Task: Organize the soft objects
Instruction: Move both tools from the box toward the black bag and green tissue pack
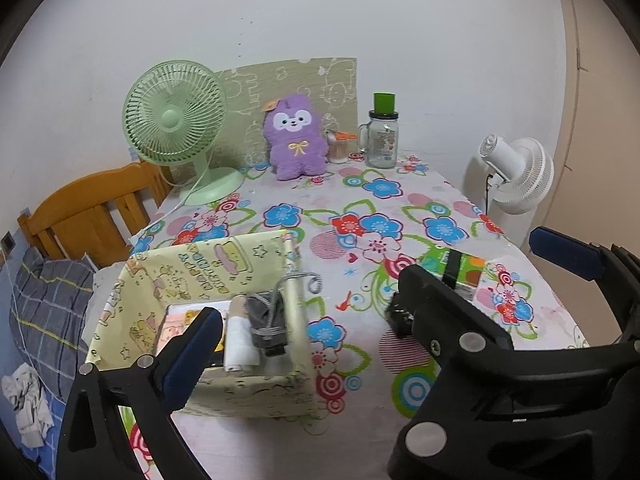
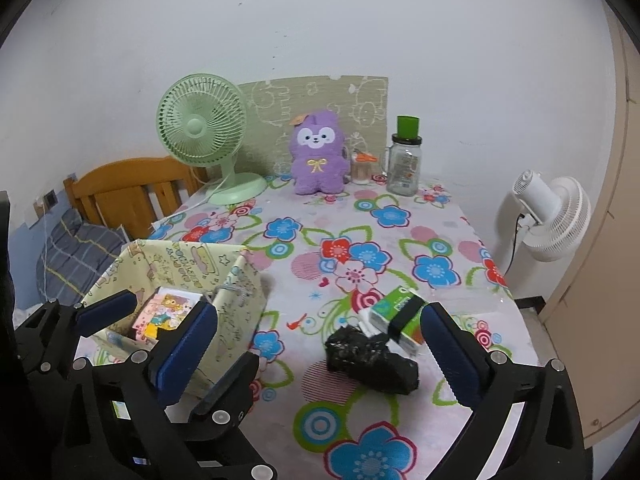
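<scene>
Both of your grippers stand wide with nothing between the pads. Your left gripper [image 1: 380, 280] hovers over the near left part of the counter [image 1: 360, 208], its left pad above the yellow fabric bin [image 1: 192, 276]. Your right gripper [image 2: 320, 344] hangs over the near right part of the counter, straddling the crumpled black bundle [image 2: 372, 356].

The bin sits at the counter's near left corner. In it lie a rolled grey cloth with a cord [image 1: 266, 320], a white roll [image 1: 240, 344] just beside it, and a printed cartoon packet [image 2: 166, 314] against the bin's left side. The black bundle lies on the flowered cloth, touching the green and white carton [image 2: 400, 316] behind it; whether it is a bag or a garment you cannot tell from here.

Against the far wall stand a green desk fan [image 1: 176, 120], a purple plush toy [image 1: 296, 136], a small orange-lidded jar [image 1: 338, 148] and a glass mug jar with a green cap [image 1: 382, 136]. A white fan [image 1: 516, 176] stands off the counter's right edge, and a wooden bed headboard [image 1: 92, 208] sits to the left.
</scene>
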